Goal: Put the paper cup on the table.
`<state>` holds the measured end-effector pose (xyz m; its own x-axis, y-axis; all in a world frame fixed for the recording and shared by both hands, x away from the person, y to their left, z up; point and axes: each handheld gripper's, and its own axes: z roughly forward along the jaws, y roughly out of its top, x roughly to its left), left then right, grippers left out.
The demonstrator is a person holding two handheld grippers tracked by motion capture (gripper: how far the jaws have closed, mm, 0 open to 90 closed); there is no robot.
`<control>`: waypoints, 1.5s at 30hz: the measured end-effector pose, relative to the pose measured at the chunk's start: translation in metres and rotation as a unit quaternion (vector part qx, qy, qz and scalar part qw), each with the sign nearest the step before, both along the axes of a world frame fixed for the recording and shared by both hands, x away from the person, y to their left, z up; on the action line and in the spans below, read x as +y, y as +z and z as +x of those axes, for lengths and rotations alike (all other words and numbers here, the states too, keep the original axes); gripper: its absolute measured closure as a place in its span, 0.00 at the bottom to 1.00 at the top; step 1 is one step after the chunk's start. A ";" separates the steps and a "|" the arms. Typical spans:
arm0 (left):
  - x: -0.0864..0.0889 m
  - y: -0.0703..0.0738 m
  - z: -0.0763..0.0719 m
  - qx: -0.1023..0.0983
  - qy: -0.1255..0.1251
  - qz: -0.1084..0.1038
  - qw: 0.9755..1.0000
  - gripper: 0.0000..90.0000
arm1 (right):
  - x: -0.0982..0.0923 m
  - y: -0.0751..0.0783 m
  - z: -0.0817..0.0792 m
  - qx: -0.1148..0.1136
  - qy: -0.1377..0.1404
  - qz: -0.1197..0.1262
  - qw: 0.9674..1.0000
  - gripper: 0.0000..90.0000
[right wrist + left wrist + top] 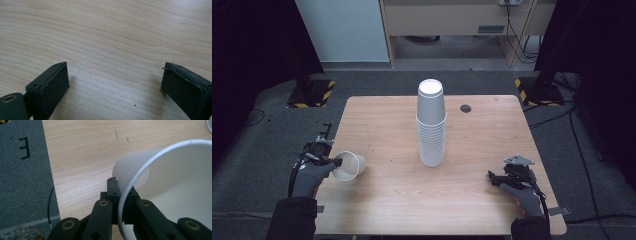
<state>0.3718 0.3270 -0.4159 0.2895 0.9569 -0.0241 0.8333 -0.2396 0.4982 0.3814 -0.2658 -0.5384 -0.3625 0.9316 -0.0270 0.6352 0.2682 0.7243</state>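
A single white paper cup (pixel 349 166) hangs on its side at the table's left edge, its mouth turned toward my hand. My left gripper (pixel 336 162) is shut on its rim. In the left gripper view the jaws pinch the cup's thin wall (pixel 160 190) between them, and my left gripper (pixel 121 193) shows the rim running down between the pads. A tall stack of white paper cups (pixel 431 123) stands upside down at the table's middle. My right gripper (pixel 491 176) rests low at the front right, and in its own view my right gripper (pixel 113 82) is open over bare wood.
The wooden table (pixel 387 200) has a dark round hole (pixel 466 108) at the back right. Grey carpet (pixel 22 182) lies beyond the left edge. Black stand feet with yellow striped tape (pixel 314 94) sit on the floor behind the table.
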 end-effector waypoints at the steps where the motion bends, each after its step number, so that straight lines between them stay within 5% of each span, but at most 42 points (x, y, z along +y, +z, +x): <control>1: 0.000 0.000 0.001 0.006 0.002 0.002 1.000 0.96 | 0.000 0.000 0.000 0.000 0.000 0.000 1.000 0.09; 4: -0.002 0.000 0.004 0.036 0.007 0.006 0.999 0.96 | 0.000 0.000 0.000 0.000 0.000 0.000 1.000 0.09; 10: -0.006 0.002 0.008 0.060 0.012 0.008 0.998 0.96 | 0.000 0.000 0.000 0.000 0.001 -0.001 1.000 0.09; 15: -0.011 0.002 0.013 0.097 0.016 0.016 0.995 0.96 | 0.000 0.000 0.000 0.000 0.001 0.000 1.000 0.09; 24: -0.018 -0.004 0.018 0.102 0.014 0.017 0.995 0.94 | 0.001 0.000 0.000 -0.001 0.002 -0.001 1.000 0.09; 33: -0.015 0.000 0.016 0.045 0.013 0.013 0.999 0.72 | 0.001 0.000 -0.001 -0.001 0.001 -0.001 1.000 0.09; 39: -0.009 0.002 0.008 -0.044 0.033 -0.020 0.998 0.50 | 0.001 0.000 0.000 -0.001 0.002 0.000 1.000 0.09; 43: -0.007 0.006 0.001 -0.134 0.031 -0.052 0.989 0.40 | 0.000 0.000 0.000 0.001 0.002 0.000 1.000 0.09; 45: -0.007 0.008 -0.004 -0.178 0.031 -0.072 0.981 0.37 | 0.000 0.000 0.000 0.001 0.002 0.000 1.000 0.09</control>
<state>0.3682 0.3199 -0.4077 0.2455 0.9671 -0.0672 0.6110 -0.1006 0.7852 0.3811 -0.2654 -0.5383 -0.3657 0.9304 -0.0257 0.6351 0.2696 0.7239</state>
